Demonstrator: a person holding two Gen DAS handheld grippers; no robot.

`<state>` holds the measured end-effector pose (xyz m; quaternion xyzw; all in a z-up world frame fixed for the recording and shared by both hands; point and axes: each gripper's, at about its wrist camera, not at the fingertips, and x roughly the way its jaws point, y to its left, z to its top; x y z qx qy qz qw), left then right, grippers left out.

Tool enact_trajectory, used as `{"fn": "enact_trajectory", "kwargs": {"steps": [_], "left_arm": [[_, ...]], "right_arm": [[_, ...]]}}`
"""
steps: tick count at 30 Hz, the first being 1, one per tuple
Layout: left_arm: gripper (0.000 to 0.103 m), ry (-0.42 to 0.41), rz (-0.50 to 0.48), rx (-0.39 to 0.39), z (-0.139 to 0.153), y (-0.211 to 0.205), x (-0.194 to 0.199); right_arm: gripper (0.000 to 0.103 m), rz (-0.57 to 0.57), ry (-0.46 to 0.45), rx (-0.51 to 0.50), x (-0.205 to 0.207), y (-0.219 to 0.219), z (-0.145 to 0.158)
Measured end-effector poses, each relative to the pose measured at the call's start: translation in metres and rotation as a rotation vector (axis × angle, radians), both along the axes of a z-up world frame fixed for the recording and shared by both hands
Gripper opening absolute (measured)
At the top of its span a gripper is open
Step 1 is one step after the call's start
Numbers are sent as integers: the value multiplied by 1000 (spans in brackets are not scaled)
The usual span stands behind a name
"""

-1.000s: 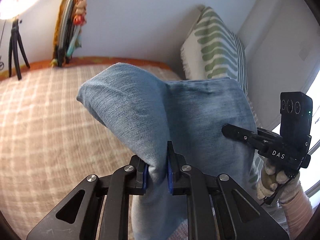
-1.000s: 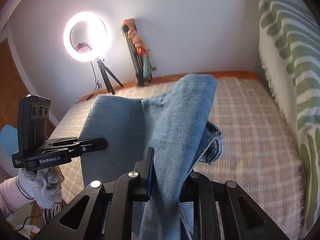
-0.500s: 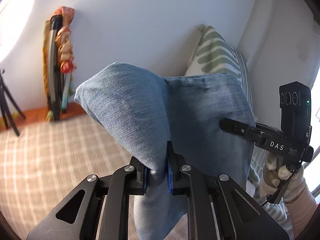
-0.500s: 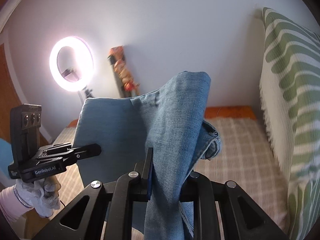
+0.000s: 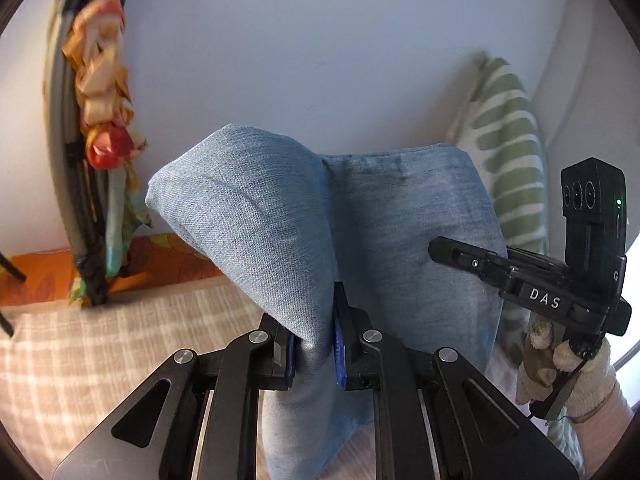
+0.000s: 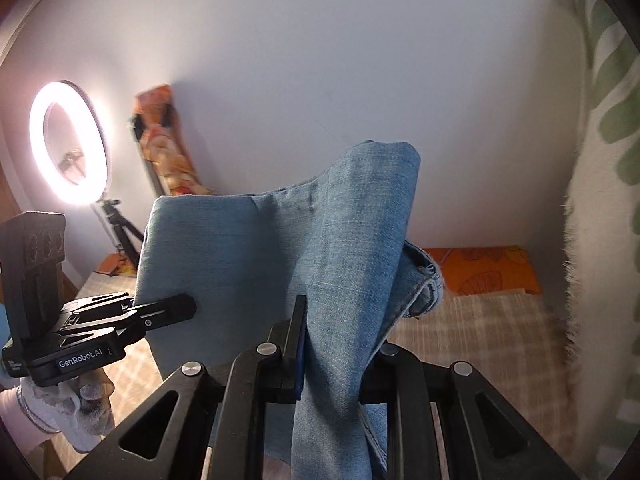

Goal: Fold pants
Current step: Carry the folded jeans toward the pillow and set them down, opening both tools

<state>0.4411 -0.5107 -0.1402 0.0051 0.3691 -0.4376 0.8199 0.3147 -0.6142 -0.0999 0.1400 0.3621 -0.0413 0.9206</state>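
Note:
Light blue denim pants (image 5: 280,240) hang in the air between both grippers, stretched as a panel with a fold bulging toward each camera. My left gripper (image 5: 314,350) is shut on one edge of the pants, its blue pads pinching the cloth. My right gripper (image 6: 320,344) is shut on the opposite edge of the pants (image 6: 340,248), whose hem (image 6: 424,280) droops at the right. Each view shows the other gripper: the right gripper (image 5: 436,246) at the panel's right, the left gripper (image 6: 188,306) at its left, each in a gloved hand. The cloth hides the bed below.
A beige checked bedspread (image 5: 80,340) lies below, with an orange sheet edge (image 6: 488,272) along the white wall. A green-striped pillow (image 5: 508,152) stands upright at the right. A lit ring light on a tripod (image 6: 68,144) and a leaning bundle with colourful cloth (image 5: 100,120) stand at the wall.
Both grippers have carried the held pants toward the wall; the wall, the bundle and the pillow loom larger and less bed shows. The grips have not changed.

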Motion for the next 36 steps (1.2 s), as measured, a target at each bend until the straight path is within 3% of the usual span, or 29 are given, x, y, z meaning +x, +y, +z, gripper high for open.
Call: {"fn": "enact_trajectory", "kwargs": {"steps": [6,11,16,18,19,21,26,30,36], "left_arm": [[13,4,21,33,-24,-10,20],[15,-38,41,118,-43,-13,25],[27,-34,78,187,-51,-8,30],[47,-46,85,184,-48,-1,25],[51,-50,87,178,-46,2,23],[53,-59,81,170,-41,6,17],[58,-76,73,163,-27,7,-5],[65,-90,81,159,-14,16,-22],[73,-140,90,147,17,33,-50]], "right_arm": [[16,-2,69,-35,44,-17,-38],[16,8,135,-90,63,-22,-63],[38,-40,230,-214,73,-25,-77],[47,-91,246,-254,70,-26,-76],[57,-105,245,-252,67,-27,-75],[67,-121,230,-245,60,-28,-71],[73,-136,200,-250,40,-15,-54],[87,-134,167,-254,22,-1,-37],[92,-143,101,-225,-6,9,-8]]}}
